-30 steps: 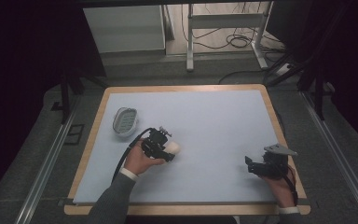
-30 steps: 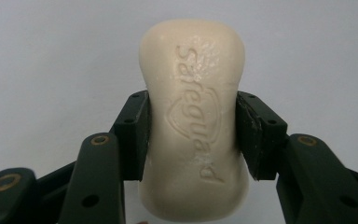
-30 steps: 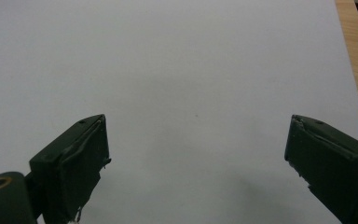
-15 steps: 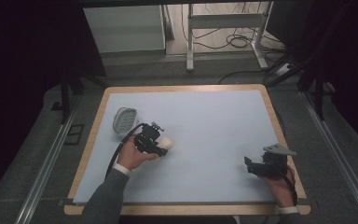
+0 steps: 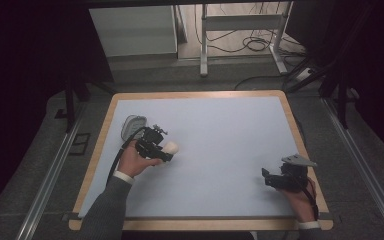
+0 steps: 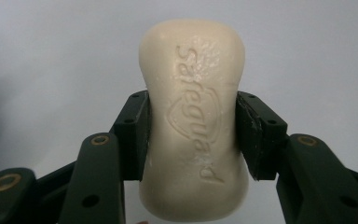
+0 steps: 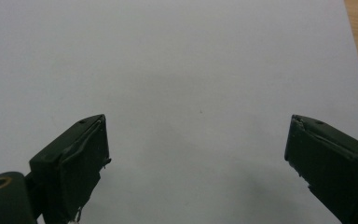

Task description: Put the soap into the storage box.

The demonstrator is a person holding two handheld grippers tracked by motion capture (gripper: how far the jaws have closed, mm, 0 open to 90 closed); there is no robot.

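The soap dish (image 5: 131, 126) lies just behind the left gripper (image 5: 166, 148), whose fingers (image 6: 133, 135) clamp the cream soap bar (image 6: 193, 116) (brand side up). The right gripper (image 5: 266, 176) gapes over the pale blue bench (image 5: 220, 130), wood-rimmed, dark floor around.

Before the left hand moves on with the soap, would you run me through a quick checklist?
1. Soap gripped by left gripper: ok, pads press both its long sides.
2. Grip centred: ok, soap sticks out above and below the pads.
3. Soap dish free to receive: cannot tell, its inside is too small to see.
4. Right gripper out of the way: ok, far right on the table, jaws open, nothing between them.
5. Path to dish: ok, it lies close beside the left gripper.
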